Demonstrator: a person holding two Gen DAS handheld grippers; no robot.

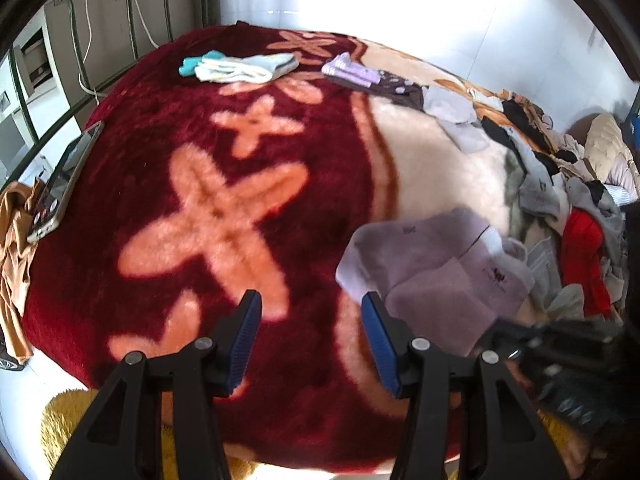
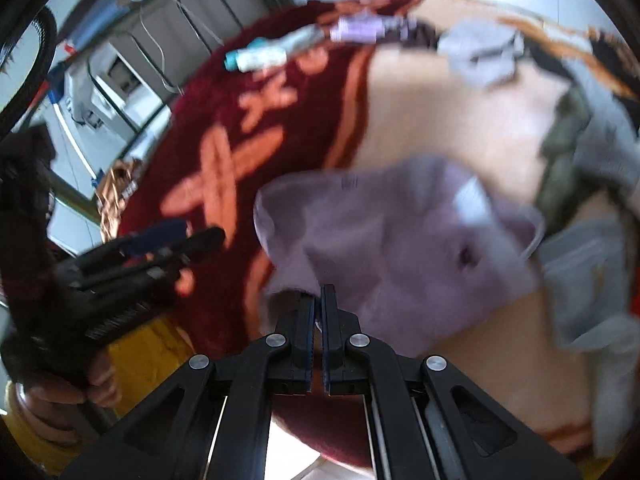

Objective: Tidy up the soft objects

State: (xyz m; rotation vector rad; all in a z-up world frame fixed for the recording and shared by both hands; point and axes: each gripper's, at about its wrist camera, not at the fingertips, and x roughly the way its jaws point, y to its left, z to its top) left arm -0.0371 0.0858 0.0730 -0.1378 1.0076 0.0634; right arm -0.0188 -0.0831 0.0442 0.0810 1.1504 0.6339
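Note:
A lilac sock pair (image 1: 432,264) lies on the blanket just right of my left gripper (image 1: 312,312), which stands open with nothing between its blue pads. In the right wrist view my right gripper (image 2: 319,300) is shut on the near edge of the lilac socks (image 2: 400,236). The left gripper (image 2: 160,244) shows there at the left, held by a hand. Sorted white-and-teal socks (image 1: 240,66) and purple socks (image 1: 352,72) lie at the far end of the bed.
A red blanket (image 1: 160,128) with peach flowers covers the bed. A heap of mixed clothes (image 1: 560,200) fills the right side. A phone (image 1: 64,180) and a tan garment (image 1: 16,248) lie at the left edge. A metal bed frame (image 1: 132,12) stands behind.

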